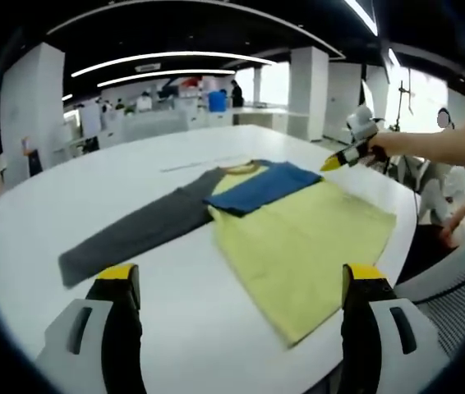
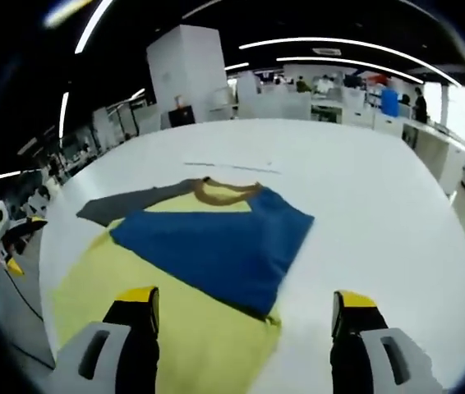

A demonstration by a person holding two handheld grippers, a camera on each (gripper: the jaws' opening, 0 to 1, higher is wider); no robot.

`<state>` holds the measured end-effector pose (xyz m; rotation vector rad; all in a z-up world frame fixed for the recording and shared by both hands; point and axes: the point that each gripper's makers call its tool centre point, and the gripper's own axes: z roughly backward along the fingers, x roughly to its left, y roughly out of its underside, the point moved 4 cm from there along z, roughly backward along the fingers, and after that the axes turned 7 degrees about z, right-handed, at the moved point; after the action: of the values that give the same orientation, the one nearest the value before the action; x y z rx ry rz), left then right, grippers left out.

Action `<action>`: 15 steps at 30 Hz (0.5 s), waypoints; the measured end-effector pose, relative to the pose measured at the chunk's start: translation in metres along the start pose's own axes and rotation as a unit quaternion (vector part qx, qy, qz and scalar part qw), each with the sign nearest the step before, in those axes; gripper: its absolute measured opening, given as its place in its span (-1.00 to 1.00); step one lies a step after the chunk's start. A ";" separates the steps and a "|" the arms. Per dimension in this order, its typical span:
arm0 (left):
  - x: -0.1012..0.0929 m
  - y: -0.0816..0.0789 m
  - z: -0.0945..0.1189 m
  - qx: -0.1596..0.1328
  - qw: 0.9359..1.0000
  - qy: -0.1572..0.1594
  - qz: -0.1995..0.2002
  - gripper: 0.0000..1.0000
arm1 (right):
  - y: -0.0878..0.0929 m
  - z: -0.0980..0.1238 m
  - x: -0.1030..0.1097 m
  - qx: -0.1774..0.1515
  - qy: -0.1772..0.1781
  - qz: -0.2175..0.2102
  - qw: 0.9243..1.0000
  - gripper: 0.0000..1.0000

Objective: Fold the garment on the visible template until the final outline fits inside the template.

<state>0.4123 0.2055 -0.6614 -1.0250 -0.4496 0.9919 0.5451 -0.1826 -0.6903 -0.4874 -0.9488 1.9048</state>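
White table (image 1: 68,205) edge cuts off the shirt's (image 1: 298,238) hem.

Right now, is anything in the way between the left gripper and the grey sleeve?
Nothing visible. Only bare white table lies between the open left gripper and the grey sleeve, which lies spread flat. The right gripper is at the shirt's far side.

- Garment (image 1: 298,238) — laid flat on the table (image 1: 93,189), just ahead of the left gripper (image 1: 237,308).
- One sleeve (image 1: 134,234) is spread out to the left; the other sleeve (image 2: 216,246) is folded across the body, before the right gripper (image 2: 241,328).
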 end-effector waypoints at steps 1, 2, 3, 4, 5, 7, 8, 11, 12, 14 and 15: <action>0.001 -0.001 0.000 -0.001 1.000 0.000 0.001 0.99 | -0.001 0.002 0.003 -0.003 -0.004 0.004 1.000 0.77; 0.002 -0.001 0.001 -0.002 1.000 -0.001 0.002 0.99 | -0.002 0.003 0.005 -0.005 -0.008 0.006 1.000 0.80; 0.003 -0.002 0.001 -0.003 1.000 -0.002 0.001 0.99 | -0.003 0.004 0.006 -0.006 -0.011 0.007 1.000 0.85; 0.004 -0.003 0.002 -0.003 1.000 -0.004 0.001 0.99 | -0.005 0.005 0.009 -0.009 -0.015 0.010 1.000 0.89; 0.006 -0.003 0.002 -0.004 1.000 -0.006 0.001 0.99 | -0.006 0.007 0.011 -0.012 -0.019 0.013 1.000 0.91; 0.010 -0.005 0.003 -0.005 1.000 -0.009 0.004 0.99 | -0.009 0.011 0.018 -0.021 -0.029 0.015 0.999 0.97; 0.012 -0.006 0.004 -0.007 1.000 -0.012 0.006 0.99 | -0.011 0.014 0.022 -0.027 -0.037 0.017 0.999 0.98; 0.017 -0.009 0.006 -0.012 1.000 -0.017 0.011 0.99 | -0.015 0.020 0.030 -0.032 -0.047 0.033 0.998 0.98; 0.019 -0.009 0.006 -0.013 1.000 -0.019 0.010 0.99 | -0.015 0.023 0.032 -0.032 -0.049 0.037 0.998 0.98; 0.024 -0.010 0.006 -0.014 1.000 -0.025 0.012 0.99 | -0.016 0.028 0.037 -0.035 -0.055 0.041 0.997 0.98; 0.027 -0.011 0.007 -0.016 0.999 -0.028 0.014 0.99 | -0.017 0.031 0.040 -0.038 -0.059 0.043 0.997 0.98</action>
<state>0.4264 0.2296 -0.6514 -1.0367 -0.4999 1.0422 0.5143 -0.1562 -0.6554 -0.4719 -1.0966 1.9968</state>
